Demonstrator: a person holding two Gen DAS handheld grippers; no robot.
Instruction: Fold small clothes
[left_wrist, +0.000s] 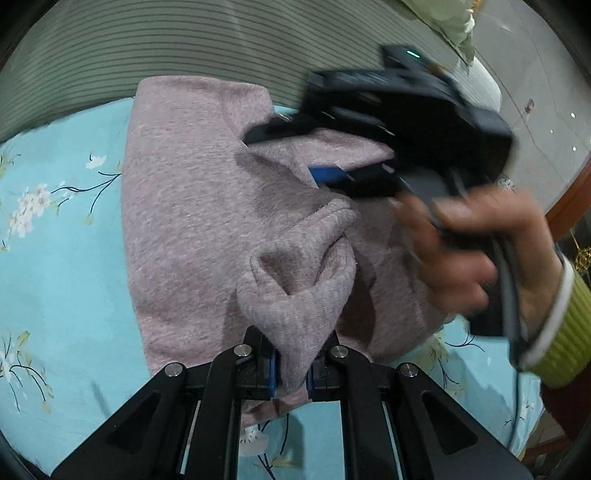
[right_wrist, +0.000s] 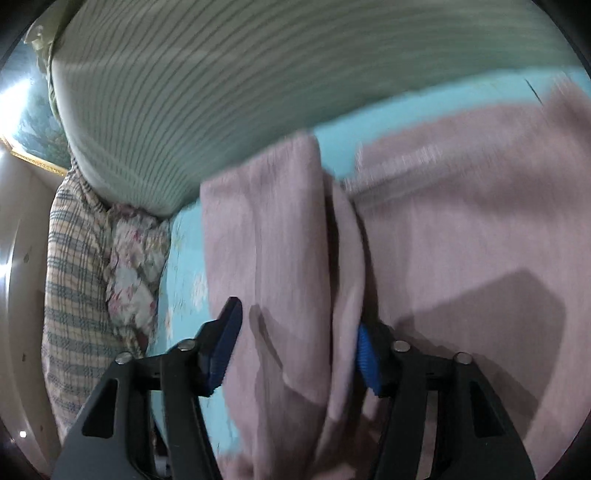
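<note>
A small pink knit sweater (left_wrist: 192, 206) lies on a light-blue floral sheet (left_wrist: 62, 258). My left gripper (left_wrist: 291, 373) is shut on the sweater's ribbed edge, bunched between its blue pads. My right gripper (left_wrist: 291, 147), held by a hand (left_wrist: 472, 254), hovers over the sweater's far right part, blurred. In the right wrist view, my right gripper (right_wrist: 299, 347) has its jaws wide apart with a fold of the pink sweater (right_wrist: 288, 258) lying between them; the blue pads (right_wrist: 221, 343) stand clear of the cloth.
A green striped quilt (left_wrist: 147, 48) lies rolled along the far edge of the sheet and shows in the right wrist view (right_wrist: 221, 92). Checked and floral pillows (right_wrist: 81, 266) sit at the left. A wooden edge (left_wrist: 569, 199) and tiled floor are at the right.
</note>
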